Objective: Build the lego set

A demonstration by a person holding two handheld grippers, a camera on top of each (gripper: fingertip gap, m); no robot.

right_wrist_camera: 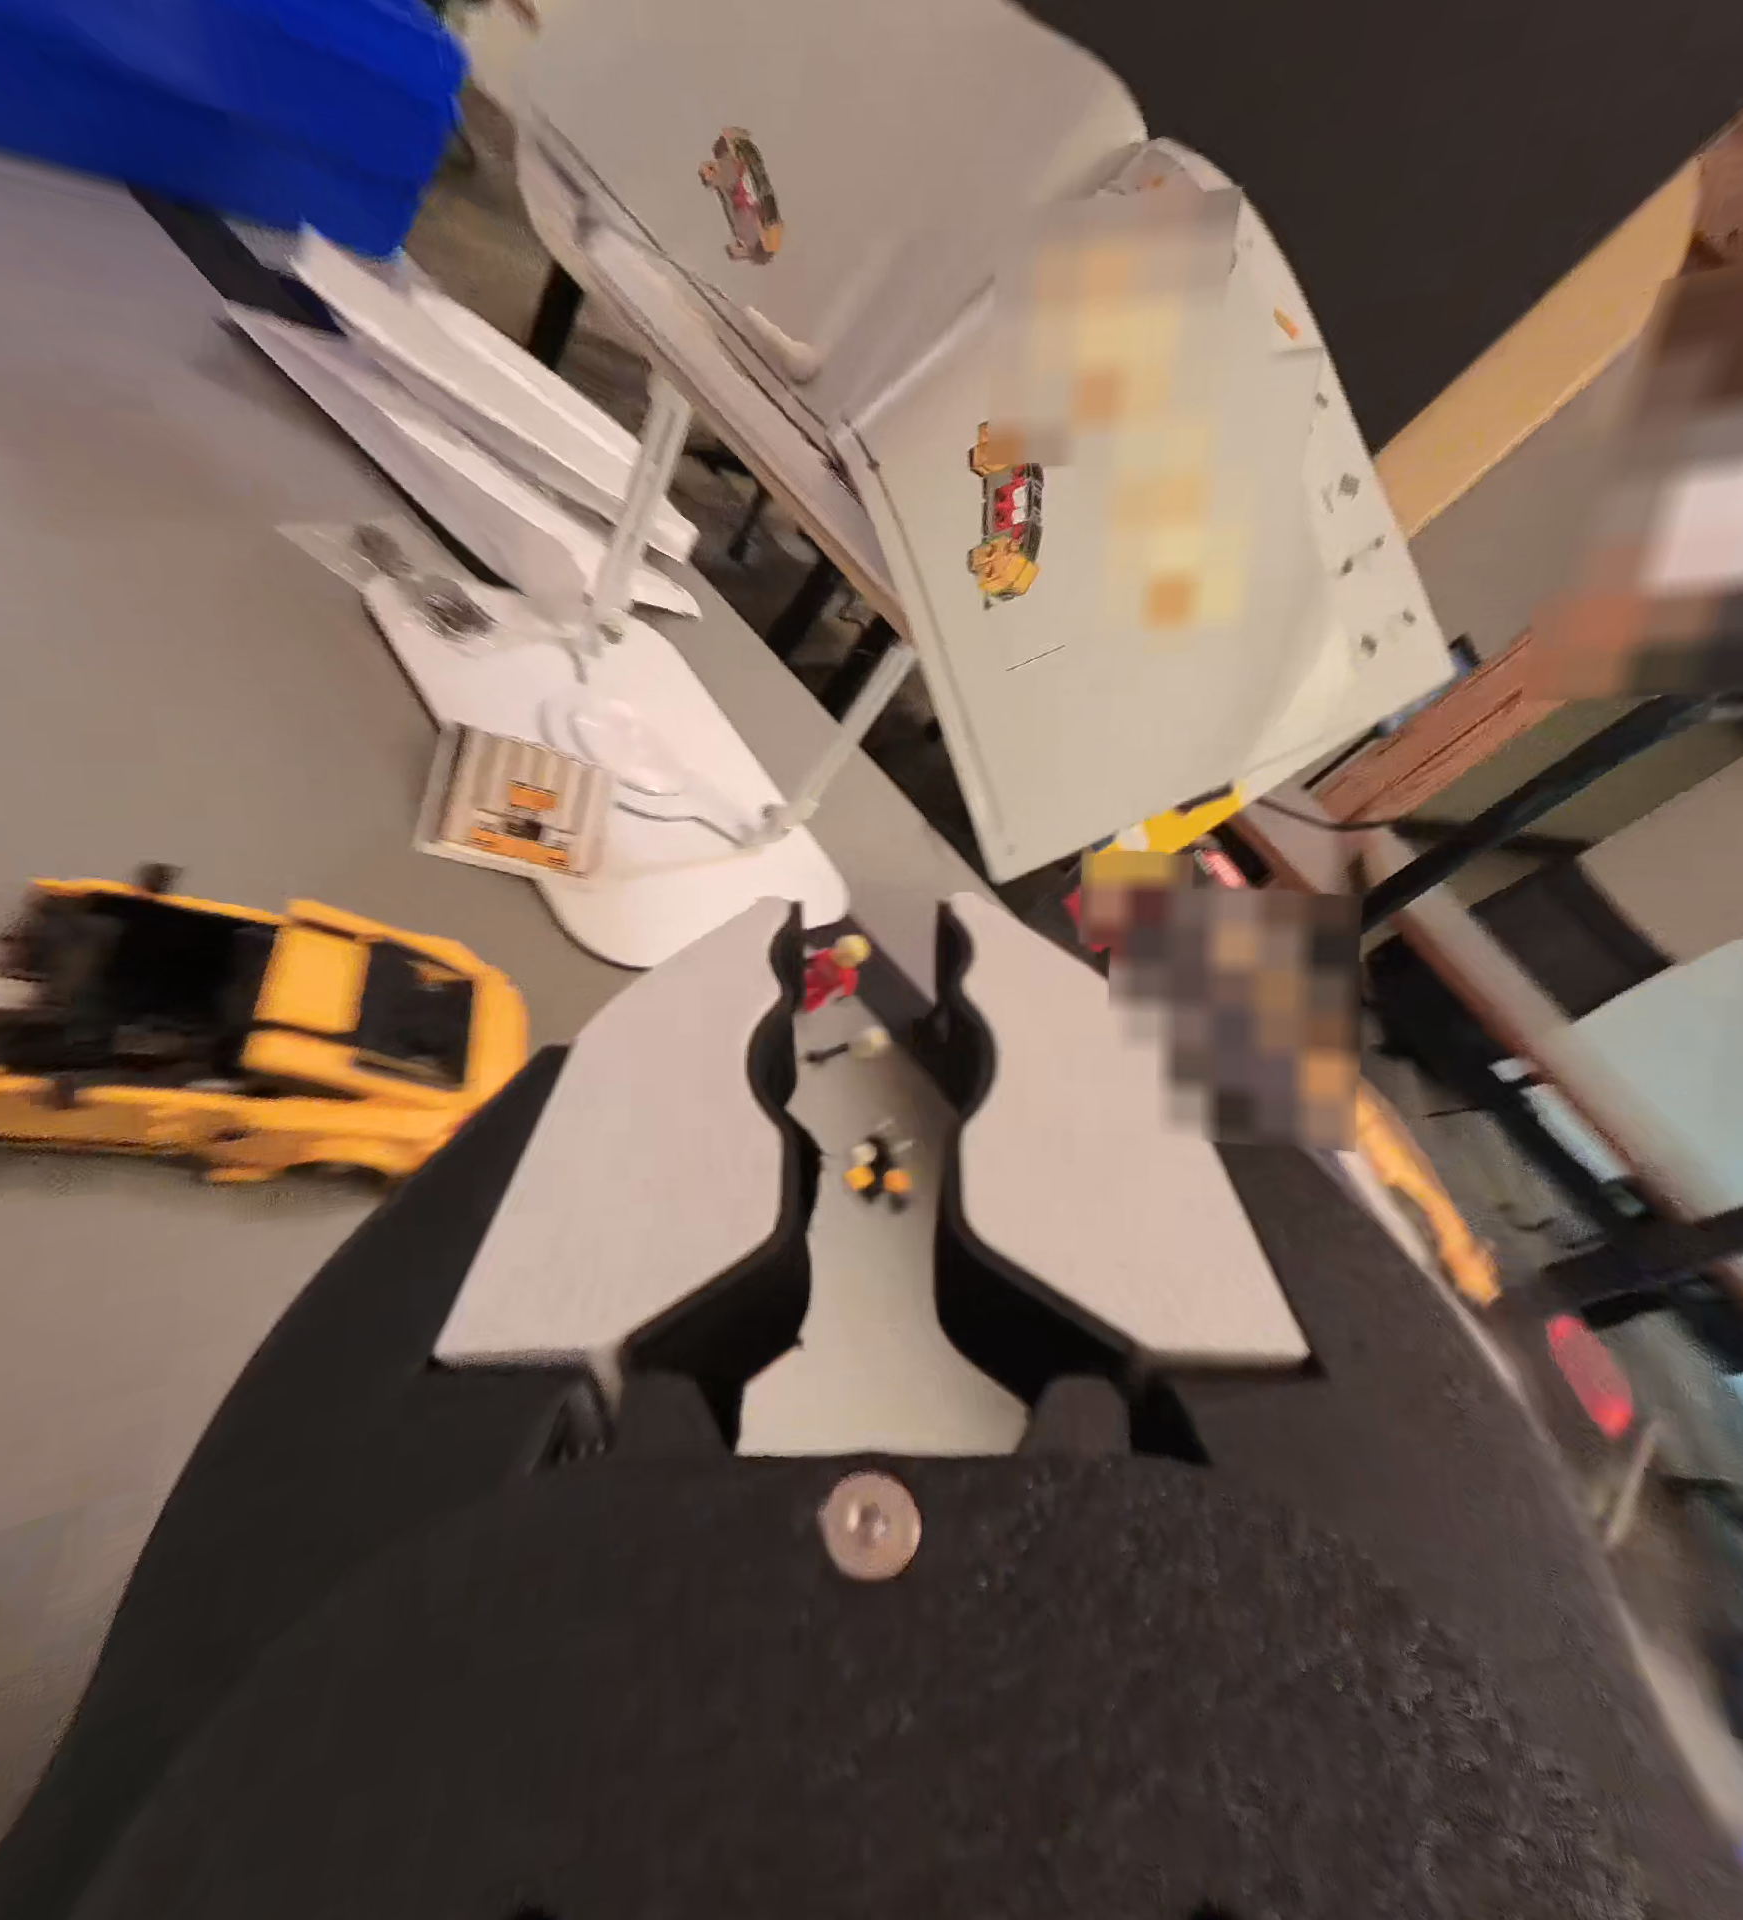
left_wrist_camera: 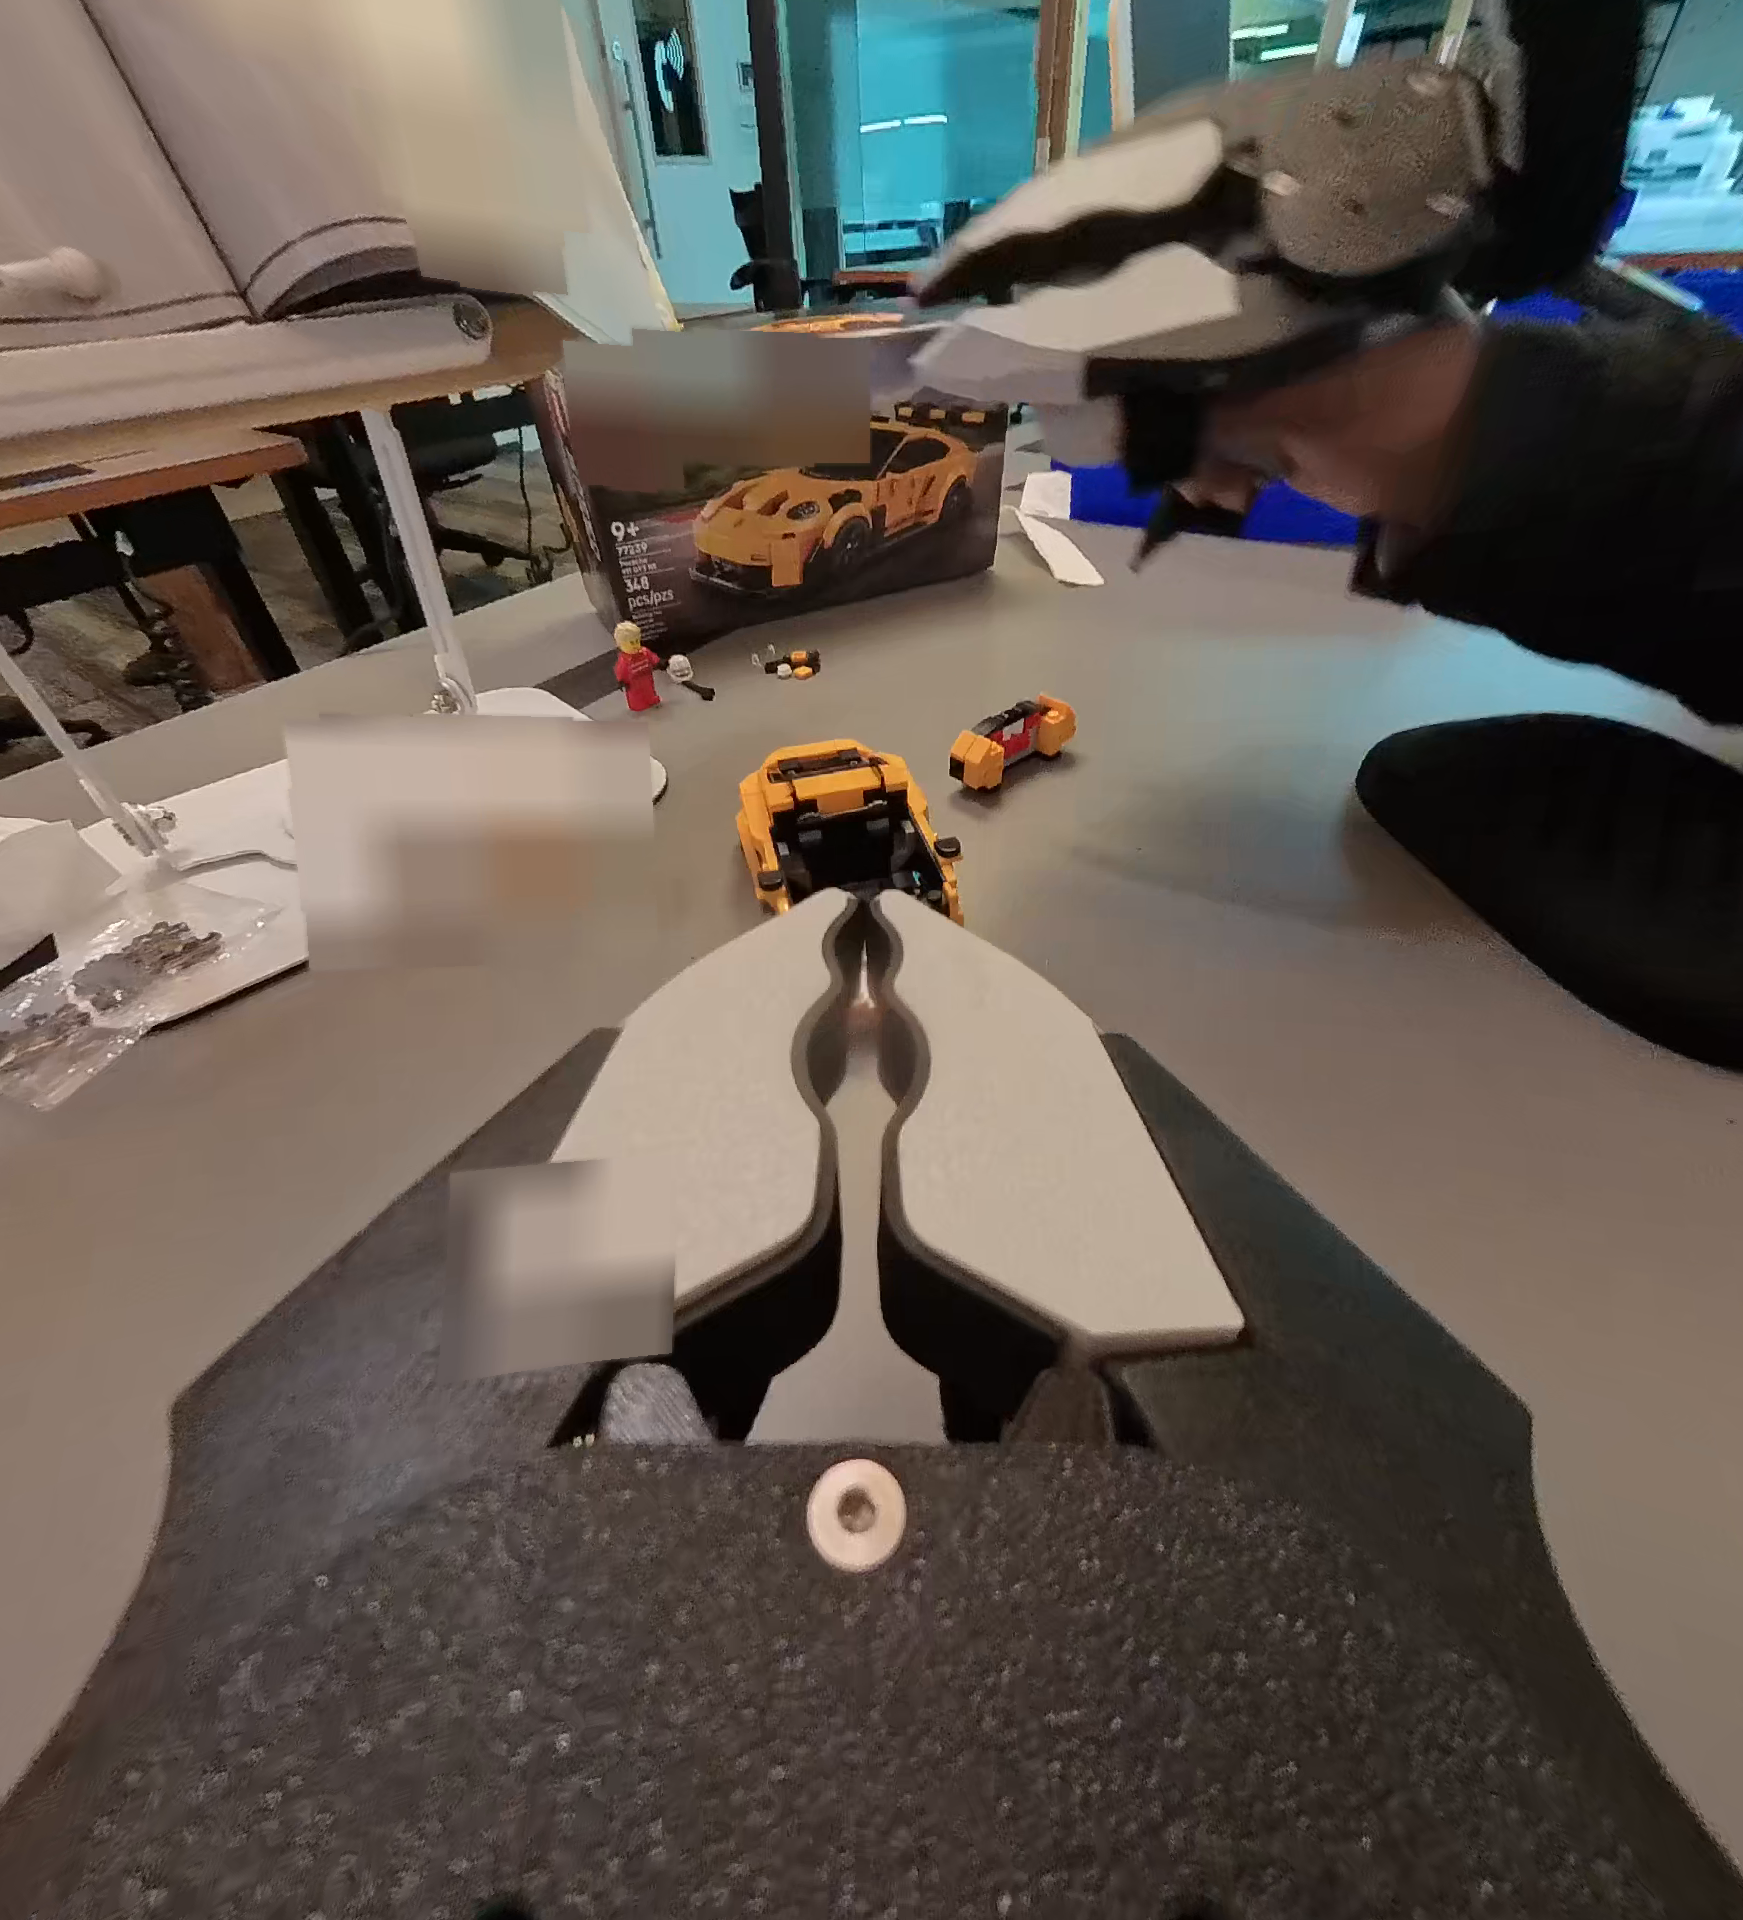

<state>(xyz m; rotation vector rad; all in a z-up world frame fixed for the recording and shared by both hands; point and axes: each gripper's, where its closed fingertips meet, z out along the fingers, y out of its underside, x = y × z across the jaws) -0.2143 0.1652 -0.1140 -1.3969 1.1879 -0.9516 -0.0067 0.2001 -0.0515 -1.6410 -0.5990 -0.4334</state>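
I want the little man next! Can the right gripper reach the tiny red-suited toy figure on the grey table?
Probably yes. The right gripper is open, and the tiny red-suited toy figure stands in line between its fingers, with nothing blocking.

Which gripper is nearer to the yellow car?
Left. The left gripper sits low at the car's near end, shut. The right gripper hangs open in the air, above and beyond the car, toward the box.
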